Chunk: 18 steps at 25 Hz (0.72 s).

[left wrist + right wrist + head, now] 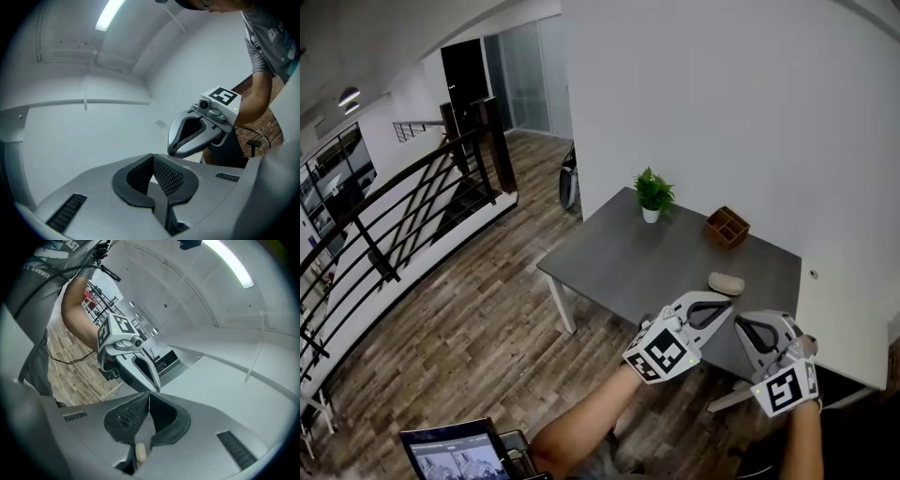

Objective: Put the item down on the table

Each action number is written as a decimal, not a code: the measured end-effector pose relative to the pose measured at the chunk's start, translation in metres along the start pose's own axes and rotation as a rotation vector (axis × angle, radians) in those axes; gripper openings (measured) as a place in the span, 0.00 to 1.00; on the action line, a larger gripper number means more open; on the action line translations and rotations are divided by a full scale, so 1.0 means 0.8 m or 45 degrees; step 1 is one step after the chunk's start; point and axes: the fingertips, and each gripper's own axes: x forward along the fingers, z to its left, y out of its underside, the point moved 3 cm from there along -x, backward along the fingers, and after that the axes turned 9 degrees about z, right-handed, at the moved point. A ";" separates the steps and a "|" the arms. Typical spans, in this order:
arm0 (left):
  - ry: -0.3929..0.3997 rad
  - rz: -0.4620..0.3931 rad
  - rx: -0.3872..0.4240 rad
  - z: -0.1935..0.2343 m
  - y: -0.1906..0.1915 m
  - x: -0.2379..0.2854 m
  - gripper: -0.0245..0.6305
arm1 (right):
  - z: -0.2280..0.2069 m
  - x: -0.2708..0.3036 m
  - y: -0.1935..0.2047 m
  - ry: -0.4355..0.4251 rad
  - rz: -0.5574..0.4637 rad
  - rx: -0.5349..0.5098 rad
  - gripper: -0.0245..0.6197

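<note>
This looks like an upper-floor office or studio. It has a wood-plank floor (478, 319), a black metal railing (394, 202) beside a dark staircase (464, 202), glass partition walls (530, 75) at the back and plain white walls (722, 103). A grey rectangular worktop (628, 258) carries a small green potted plant (653, 194) and a brown wooden compartment box (727, 226).

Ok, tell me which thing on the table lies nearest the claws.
The pale oval lump, just ahead of the left claw; the potted plant and wooden box sit farther back.
</note>
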 end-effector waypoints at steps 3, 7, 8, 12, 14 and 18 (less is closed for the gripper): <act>-0.009 0.019 0.011 -0.042 -0.023 -0.029 0.03 | 0.023 -0.044 -0.023 0.002 -0.025 0.002 0.05; -0.054 0.024 0.020 -0.039 -0.017 -0.050 0.03 | 0.040 -0.036 -0.038 -0.020 -0.067 -0.021 0.05; -0.071 0.023 0.032 -0.034 -0.015 -0.054 0.03 | 0.040 -0.031 -0.042 -0.016 -0.084 -0.020 0.05; -0.121 0.033 0.067 -0.037 -0.019 -0.107 0.03 | 0.058 -0.038 -0.086 0.006 -0.126 -0.028 0.05; -0.142 0.041 0.097 -0.044 -0.026 -0.142 0.03 | 0.066 -0.048 -0.117 0.018 -0.136 -0.047 0.05; -0.162 0.041 0.118 -0.057 -0.034 -0.241 0.03 | 0.095 -0.066 -0.209 0.041 -0.193 -0.020 0.05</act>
